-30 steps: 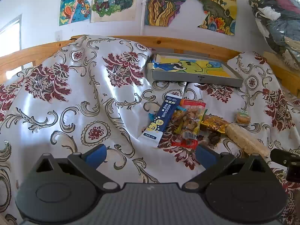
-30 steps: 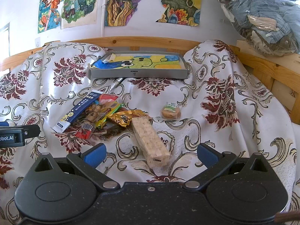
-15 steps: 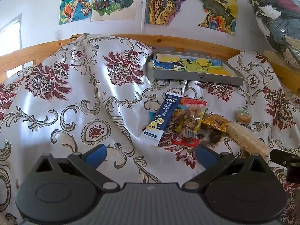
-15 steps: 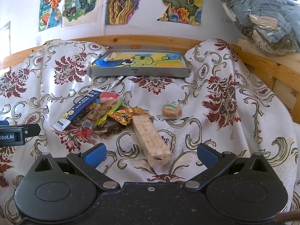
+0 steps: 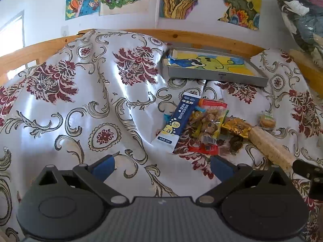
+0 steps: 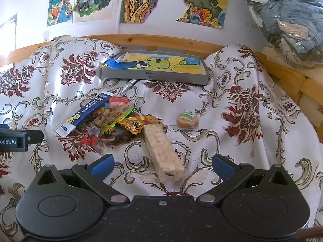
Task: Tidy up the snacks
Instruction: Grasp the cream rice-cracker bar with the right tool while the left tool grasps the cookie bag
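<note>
Right gripper (image 6: 162, 164) low over the floral cloth (image 6: 232, 141), jaws spread wide, nothing held; the near end of a pale rice-crisp bar (image 6: 163, 151) lies between the blue fingertips (image 6: 102, 164), not touched. Left gripper (image 5: 162, 164) also wide and empty, over bare cloth, the snack pile just ahead to its right. Pile, mid-cloth: gold wrapper (image 6: 137, 124) touching the bar's far end; clear bag of mixed candies (image 5: 208, 125) with red ends; blue-and-white sachet (image 5: 179, 121) lying along the bag's left edge, partly overlapped. Small round wrapped cake (image 6: 187, 121) sits apart, right of the pile. Farther back, shallow grey tray (image 6: 155, 76) lined with a cartoon drawing, no snacks inside. Behind: wooden rail (image 6: 171, 42), posters (image 6: 171, 2) on wall.
</note>
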`<act>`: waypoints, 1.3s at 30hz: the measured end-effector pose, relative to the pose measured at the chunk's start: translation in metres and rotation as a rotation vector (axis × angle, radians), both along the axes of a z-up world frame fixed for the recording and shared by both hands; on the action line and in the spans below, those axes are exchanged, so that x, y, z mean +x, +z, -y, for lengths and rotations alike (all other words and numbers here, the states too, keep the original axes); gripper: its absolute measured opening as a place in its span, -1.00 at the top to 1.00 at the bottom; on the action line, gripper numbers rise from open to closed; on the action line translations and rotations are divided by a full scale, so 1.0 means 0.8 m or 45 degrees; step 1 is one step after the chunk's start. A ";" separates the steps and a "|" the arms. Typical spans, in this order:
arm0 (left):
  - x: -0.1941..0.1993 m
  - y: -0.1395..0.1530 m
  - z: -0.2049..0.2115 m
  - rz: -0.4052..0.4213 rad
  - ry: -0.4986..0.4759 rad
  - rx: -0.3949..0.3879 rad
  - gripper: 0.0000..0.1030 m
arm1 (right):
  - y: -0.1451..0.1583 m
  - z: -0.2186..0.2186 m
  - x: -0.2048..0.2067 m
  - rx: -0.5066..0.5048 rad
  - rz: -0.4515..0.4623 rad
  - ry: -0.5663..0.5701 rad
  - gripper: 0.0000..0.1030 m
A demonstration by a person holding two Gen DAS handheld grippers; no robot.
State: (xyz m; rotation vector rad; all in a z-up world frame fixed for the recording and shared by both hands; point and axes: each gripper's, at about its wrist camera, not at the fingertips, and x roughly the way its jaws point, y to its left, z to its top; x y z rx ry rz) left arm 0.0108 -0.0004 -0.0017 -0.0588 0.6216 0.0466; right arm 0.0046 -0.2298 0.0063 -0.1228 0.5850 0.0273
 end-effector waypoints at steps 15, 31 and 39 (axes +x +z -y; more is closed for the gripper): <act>0.056 0.016 0.007 -0.023 -0.012 -0.004 -0.99 | 0.002 -0.001 0.043 -0.060 0.011 0.056 -0.99; 0.110 -0.015 0.033 -0.098 -0.160 0.016 -0.99 | -0.032 0.018 0.075 -0.048 0.016 0.203 -0.99; 0.132 -0.034 0.055 -0.150 -0.273 0.088 -0.99 | -0.052 0.033 0.099 0.081 -0.009 0.223 -0.99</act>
